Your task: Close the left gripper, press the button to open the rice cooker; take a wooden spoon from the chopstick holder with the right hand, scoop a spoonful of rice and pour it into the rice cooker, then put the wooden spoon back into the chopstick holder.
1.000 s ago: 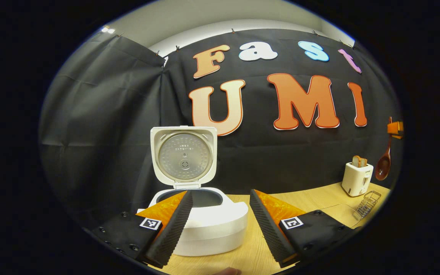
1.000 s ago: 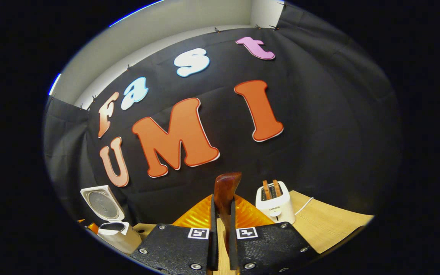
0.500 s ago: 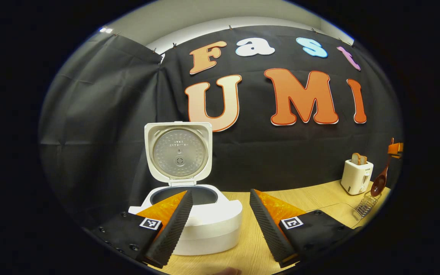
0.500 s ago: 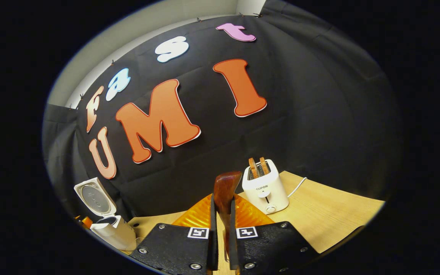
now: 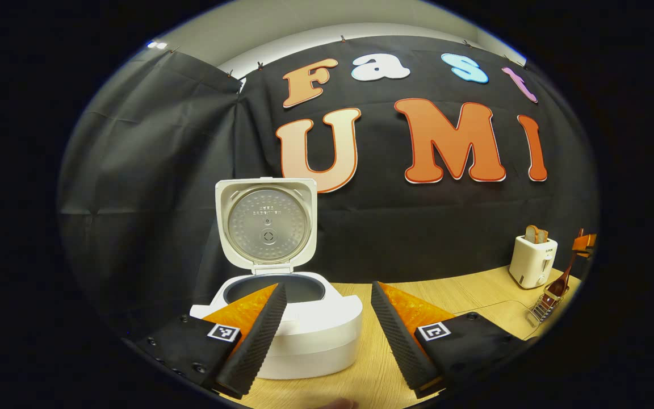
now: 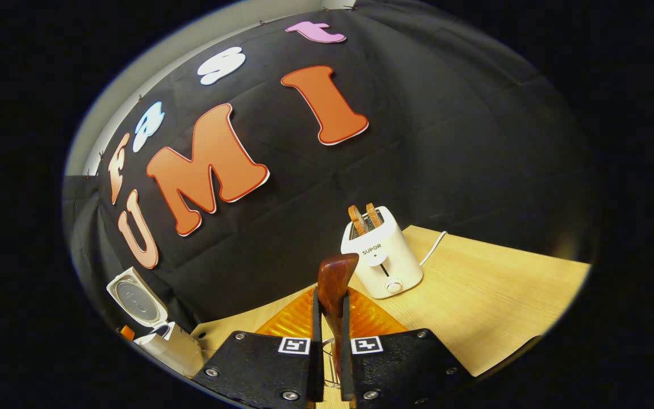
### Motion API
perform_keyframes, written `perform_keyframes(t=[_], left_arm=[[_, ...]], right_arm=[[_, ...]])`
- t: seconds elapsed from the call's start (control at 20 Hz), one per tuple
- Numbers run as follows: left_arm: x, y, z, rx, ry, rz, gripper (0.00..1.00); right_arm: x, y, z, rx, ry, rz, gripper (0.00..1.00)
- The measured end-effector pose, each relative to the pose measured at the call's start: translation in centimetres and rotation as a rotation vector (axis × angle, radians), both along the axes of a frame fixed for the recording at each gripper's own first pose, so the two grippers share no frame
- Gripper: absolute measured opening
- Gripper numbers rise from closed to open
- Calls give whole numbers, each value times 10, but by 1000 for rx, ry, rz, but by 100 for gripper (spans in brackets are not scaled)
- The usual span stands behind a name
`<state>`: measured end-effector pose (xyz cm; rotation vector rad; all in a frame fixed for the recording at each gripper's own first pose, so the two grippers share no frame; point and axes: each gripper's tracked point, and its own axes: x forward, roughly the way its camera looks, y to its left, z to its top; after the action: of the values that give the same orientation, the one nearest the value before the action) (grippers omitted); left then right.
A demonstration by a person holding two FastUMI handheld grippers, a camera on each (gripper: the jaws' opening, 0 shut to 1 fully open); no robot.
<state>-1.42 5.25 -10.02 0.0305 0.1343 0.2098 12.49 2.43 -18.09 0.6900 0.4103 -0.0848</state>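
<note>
Black cloth point(image 5: 151, 170) hung creased behind a pale wooden table point(image 6: 491, 295); a plain light wall point(image 5: 304, 23) showed above the cloth; a white toaster point(image 6: 382, 258) stood near the cloth.

Looks like a staged demo booth: black cloth wall point(image 5: 151, 170), wooden table point(image 6: 491, 289), toaster point(image 6: 382, 258) and rice cooker point(image 5: 287, 324).

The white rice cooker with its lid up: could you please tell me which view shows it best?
The left gripper view: the white rice cooker sits close and central, lid raised, pot opening visible behind the left gripper. The right gripper view shows it small and tilted at the lower left edge.
</note>
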Motion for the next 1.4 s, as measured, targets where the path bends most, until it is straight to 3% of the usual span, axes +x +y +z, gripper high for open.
perform_keyframes(t=[0.25,0.4,0.75,0.85,0.9,0.95,1.0,1.1,1.4], left_arm=[[10,-2,6,-72,-5,-23,98],[18,8,21,-106,-25,-6,98],[38,27,75,-79,-105,21,98],[43,37,95,-82,-138,39,96],[46,42,105,-81,-153,51,98],[50,46,115,-72,-166,58,97],[53,49,124,-59,-182,61,96],[60,56,141,-45,-191,62,95],[95,82,181,-27,-159,95,95]], right_arm=[[-1,-4,-13,32,6,-28,12],[-2,0,-24,-11,28,-24,12],[-6,7,-17,-65,-6,38,16],[-11,2,-17,-92,18,53,20],[-14,1,-13,-93,14,69,28],[-17,-2,-7,-99,14,76,31],[-20,-8,-4,-116,12,76,26],[-25,-20,5,-162,8,76,47],[-35,-60,51,-287,-36,21,75]])
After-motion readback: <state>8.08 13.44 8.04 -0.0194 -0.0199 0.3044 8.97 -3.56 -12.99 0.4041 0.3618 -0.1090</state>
